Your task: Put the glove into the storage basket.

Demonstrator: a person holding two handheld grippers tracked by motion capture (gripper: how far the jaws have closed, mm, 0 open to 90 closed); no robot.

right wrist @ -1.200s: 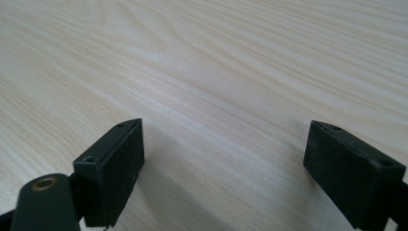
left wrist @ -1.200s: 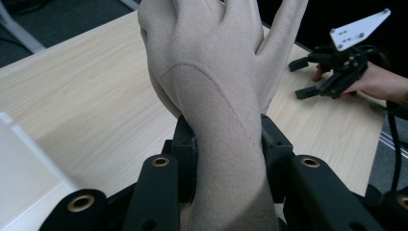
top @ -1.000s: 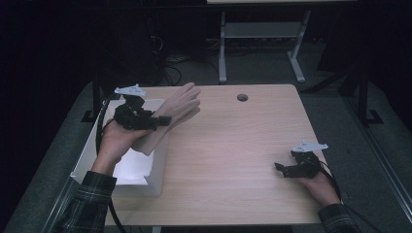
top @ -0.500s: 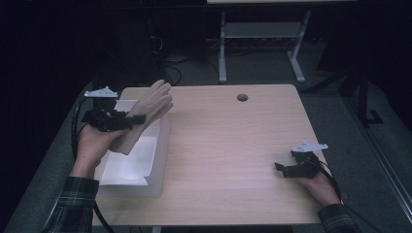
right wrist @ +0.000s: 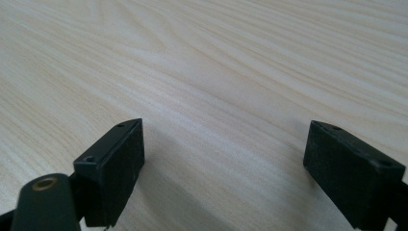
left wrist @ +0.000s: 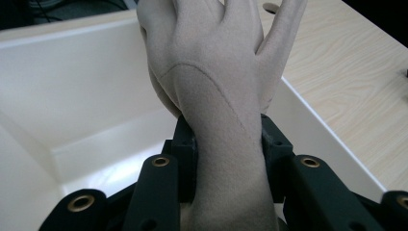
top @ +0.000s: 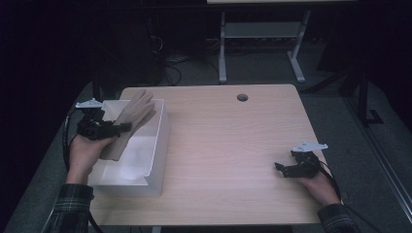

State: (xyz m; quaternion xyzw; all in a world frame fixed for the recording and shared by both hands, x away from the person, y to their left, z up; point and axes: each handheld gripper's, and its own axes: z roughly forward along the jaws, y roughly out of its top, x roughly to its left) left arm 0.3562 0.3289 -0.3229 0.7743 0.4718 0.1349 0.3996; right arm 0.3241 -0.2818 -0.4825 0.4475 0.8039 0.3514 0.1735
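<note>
Gripping a beige glove point(top: 130, 122) at its wrist with the left gripper point(top: 104, 128), jaws narrowed and pressing on both sides of the fabric. Hanging over the open white bin point(top: 156, 145) at the left side of the wooden table point(top: 228, 145), with the glove's cuff end dipping toward the bin's inside and its fingers pointing up and toward the far right, above the bin's far rim. Looking stiff and filled out, as if stuffed, in the left gripper view: glove point(left wrist: 216, 72) rising straight out from between the two black pads point(left wrist: 185, 144), thumb spreading to the right, the bin's pale walls point(left wrist: 72, 91) lying behind and below it. Not possible to tell whether the cuff is touching the bin's floor.

Resting at the near right of the table with the right gripper point(top: 291, 167), well apart from the bin and the glove. Standing wide, jaws spread with nothing between them; in the right gripper view, the right gripper point(right wrist: 223, 163) pointing low across bare wood grain point(right wrist: 216, 72), both pads sitting close above the tabletop.

Lying at the far edge of the table, near its middle, a small dark round cable hole point(top: 242, 97). Standing beyond the table on the dark floor, a white metal frame point(top: 257, 43).
</note>
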